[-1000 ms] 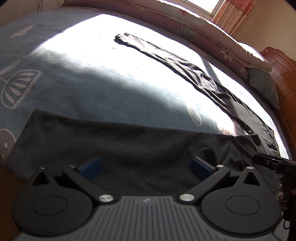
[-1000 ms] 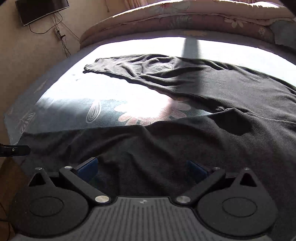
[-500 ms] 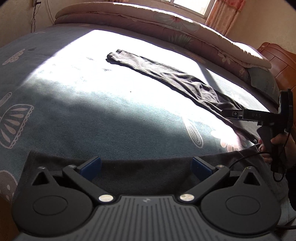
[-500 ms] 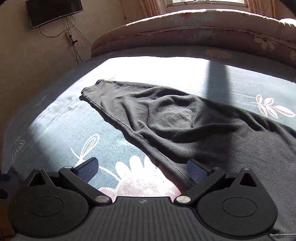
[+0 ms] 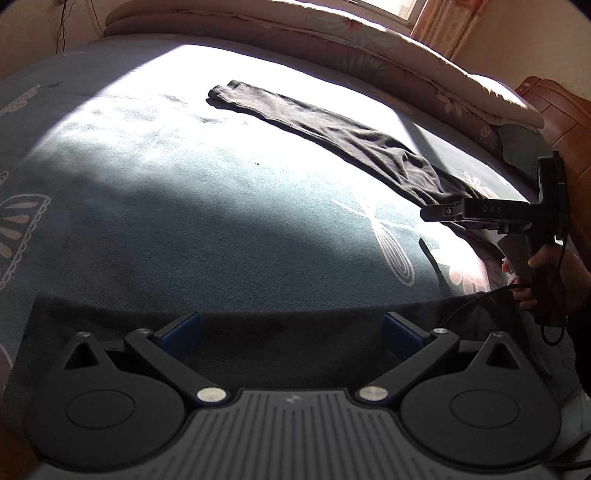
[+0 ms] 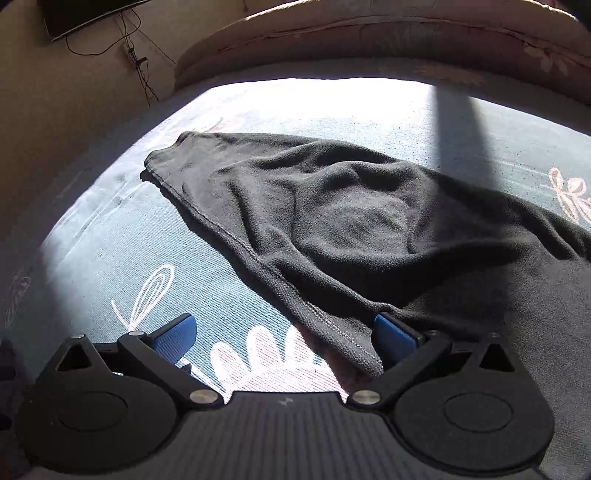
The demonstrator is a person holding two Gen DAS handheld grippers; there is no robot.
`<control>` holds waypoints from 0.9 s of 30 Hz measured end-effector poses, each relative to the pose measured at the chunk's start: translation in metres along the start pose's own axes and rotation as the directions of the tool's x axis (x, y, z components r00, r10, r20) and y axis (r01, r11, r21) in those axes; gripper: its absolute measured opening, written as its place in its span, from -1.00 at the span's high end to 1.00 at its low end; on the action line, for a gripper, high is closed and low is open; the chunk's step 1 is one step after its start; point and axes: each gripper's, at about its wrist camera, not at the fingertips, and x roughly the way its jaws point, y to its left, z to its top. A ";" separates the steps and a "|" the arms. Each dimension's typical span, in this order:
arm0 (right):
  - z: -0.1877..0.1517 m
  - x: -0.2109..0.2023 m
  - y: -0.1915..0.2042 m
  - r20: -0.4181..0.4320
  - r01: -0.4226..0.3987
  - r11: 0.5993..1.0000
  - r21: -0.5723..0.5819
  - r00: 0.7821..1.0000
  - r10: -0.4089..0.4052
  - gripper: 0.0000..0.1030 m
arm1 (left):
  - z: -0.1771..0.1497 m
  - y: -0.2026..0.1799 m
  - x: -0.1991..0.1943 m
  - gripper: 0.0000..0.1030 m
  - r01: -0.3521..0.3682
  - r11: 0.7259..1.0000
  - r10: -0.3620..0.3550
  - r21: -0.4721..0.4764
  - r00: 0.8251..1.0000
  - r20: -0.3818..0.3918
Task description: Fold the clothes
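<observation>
L gripper (image 5: 291, 328) fingers apart | R gripper (image 6: 284, 330) fingers apart, side reads "DAS" | black garment (image 6: 332, 214) flat on bed (image 5: 184, 221)

There is one black garment (image 6: 354, 229), one bed (image 5: 184, 221), two tools (image 5: 291, 328) (image 6: 284, 332), and one television (image 6: 81, 14).

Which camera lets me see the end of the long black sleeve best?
The right wrist view: the sleeve fills the picture, so its cuff, seam and wrinkles are clear. In the left wrist view, the same sleeve is a far, thin strip across the bed, with its cuff tiny.
</observation>
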 end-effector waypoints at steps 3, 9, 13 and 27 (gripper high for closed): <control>-0.003 -0.010 0.001 -0.032 -0.035 0.999 0.014 0.999 0.035 -1.00 | -0.001 0.003 -0.002 -0.99 -0.005 1.000 0.005 -0.009 1.000 0.005; 0.021 -0.019 0.003 0.041 -0.037 0.999 0.015 0.998 0.036 -1.00 | 0.000 0.008 -0.007 -0.99 -0.011 1.000 0.011 -0.024 1.000 0.019; 0.024 0.006 0.005 0.026 -0.058 0.997 0.054 0.998 0.057 -1.00 | -0.002 0.010 -0.008 -0.99 -0.011 1.000 0.011 -0.029 1.000 0.020; 0.052 0.033 0.038 0.022 -0.075 0.995 -0.061 0.997 0.076 -1.00 | -0.001 0.019 -0.010 -0.99 -0.019 0.999 0.020 -0.044 0.999 0.026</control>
